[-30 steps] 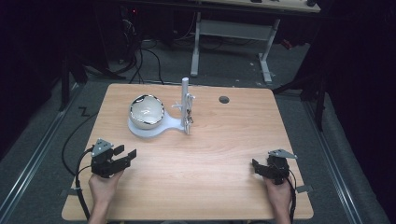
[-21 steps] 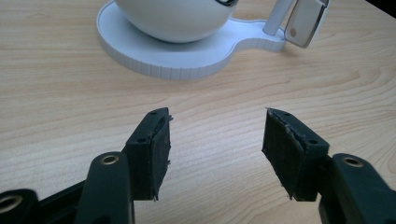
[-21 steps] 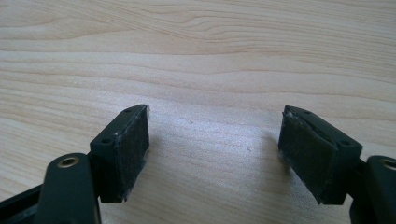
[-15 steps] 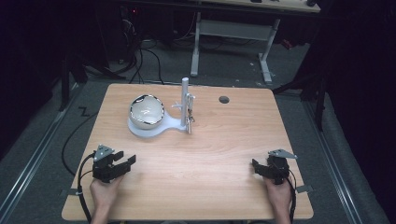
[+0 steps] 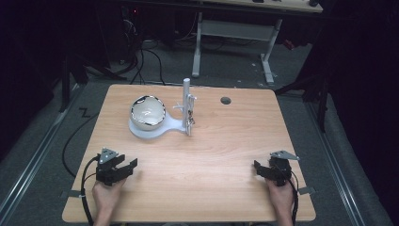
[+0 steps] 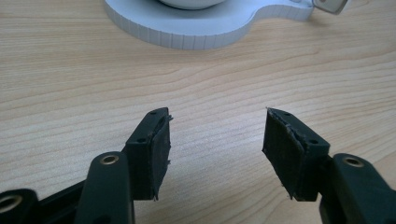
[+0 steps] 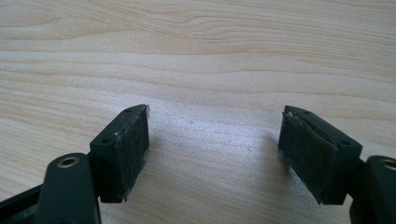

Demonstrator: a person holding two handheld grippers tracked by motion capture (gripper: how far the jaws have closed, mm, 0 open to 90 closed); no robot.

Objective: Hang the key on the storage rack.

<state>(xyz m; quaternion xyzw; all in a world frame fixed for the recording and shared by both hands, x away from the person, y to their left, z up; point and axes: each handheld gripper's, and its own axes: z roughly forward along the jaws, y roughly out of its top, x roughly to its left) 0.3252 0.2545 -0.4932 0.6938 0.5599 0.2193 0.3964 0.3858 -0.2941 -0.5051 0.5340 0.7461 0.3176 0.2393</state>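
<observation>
Resting low at the near corners of the wooden bench (image 5: 226,155), the left tool (image 5: 123,165) and right tool (image 5: 261,168) stand spread and empty. Work appears unstarted: the bowl (image 5: 147,112) sits untouched on its white stand (image 5: 175,125), well apart. Surrounding room is dark, with cables on the floor.

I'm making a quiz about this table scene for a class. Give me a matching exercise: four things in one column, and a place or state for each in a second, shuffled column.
Things:
1. bowl
2. white post
3. left gripper
4. round hole

Places or states:
A. near the table's front left edge, jaws open and empty
B. in the tabletop, right of the post
C. sits on the round part of the white base
D. stands upright at the narrow end of the white base

Pairs: 1-C, 2-D, 3-A, 4-B
</observation>
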